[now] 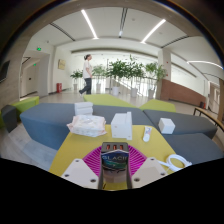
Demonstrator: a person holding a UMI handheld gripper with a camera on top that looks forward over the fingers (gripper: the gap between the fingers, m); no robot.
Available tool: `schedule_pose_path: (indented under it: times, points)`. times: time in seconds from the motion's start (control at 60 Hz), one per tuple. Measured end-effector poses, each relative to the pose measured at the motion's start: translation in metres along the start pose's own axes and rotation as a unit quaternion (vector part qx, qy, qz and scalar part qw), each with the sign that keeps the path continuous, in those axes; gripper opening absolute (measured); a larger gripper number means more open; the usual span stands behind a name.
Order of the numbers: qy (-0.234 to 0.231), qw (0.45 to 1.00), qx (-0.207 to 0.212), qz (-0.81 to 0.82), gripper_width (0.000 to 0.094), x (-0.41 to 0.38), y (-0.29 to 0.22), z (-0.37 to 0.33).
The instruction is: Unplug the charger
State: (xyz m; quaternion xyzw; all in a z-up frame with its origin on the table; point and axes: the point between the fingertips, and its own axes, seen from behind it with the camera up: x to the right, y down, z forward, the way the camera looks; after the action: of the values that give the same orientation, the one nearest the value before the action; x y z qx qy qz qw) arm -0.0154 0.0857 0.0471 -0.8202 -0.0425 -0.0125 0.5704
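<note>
Black and blocky, the charger (114,163) is seen between the two fingers of the gripper (114,172), with white letters on its face. It is pressed by the pink pads (97,161) from both sides, so the gripper is closed on the charger. What the charger is plugged into cannot be seen, because its lower part is hidden.

Under and ahead of it, a yellow desk (85,148) is seen. A white cable (177,161) is curled on the desk just beside the right finger. Farther ahead, a crumpled white packet (87,125), a tall white box (121,125), a small white stick-shaped thing (147,133) and a small white box (166,125) are laid out. Well beyond, green plants (125,70) and a person (88,73) are seen in a big hall.

Things could go wrong if the charger is pulled crooked. It might slip from the pads, or the socket might be dragged along. The cable could also be caught and tugged.
</note>
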Motion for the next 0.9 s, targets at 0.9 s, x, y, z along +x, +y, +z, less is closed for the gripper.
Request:
schedule_pose_path:
  times: [0.9]
  points:
    - [0.046, 0.993, -0.111, -0.002, 0.0223, 0.125, 0.057, -0.044]
